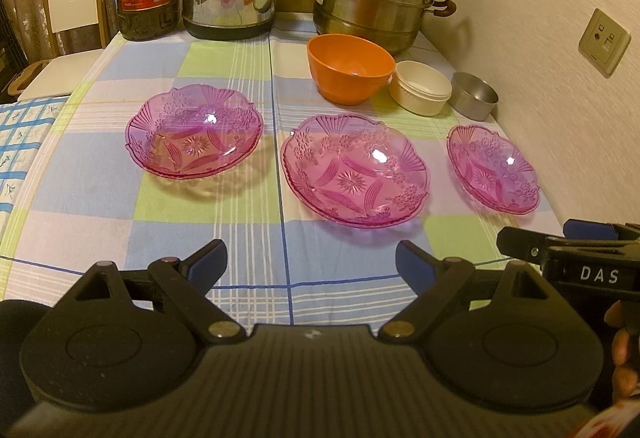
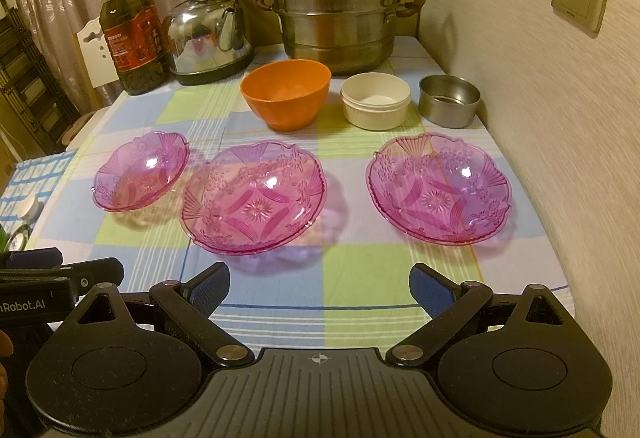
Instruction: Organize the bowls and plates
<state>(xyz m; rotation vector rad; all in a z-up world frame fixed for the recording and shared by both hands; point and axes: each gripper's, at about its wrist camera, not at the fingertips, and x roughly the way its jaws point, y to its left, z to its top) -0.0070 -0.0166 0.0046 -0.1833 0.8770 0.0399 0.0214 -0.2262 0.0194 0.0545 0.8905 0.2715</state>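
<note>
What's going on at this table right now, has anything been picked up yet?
Nothing is held yet. A person holds the left gripper and right gripper above the near edge of the checked tablecloth, both with jaws open and empty. Three pink patterned glass plates lie apart in a row: left, middle, right. Behind them stand an orange plastic bowl, a white ribbed bowl and a small steel bowl, all unstacked.
</note>
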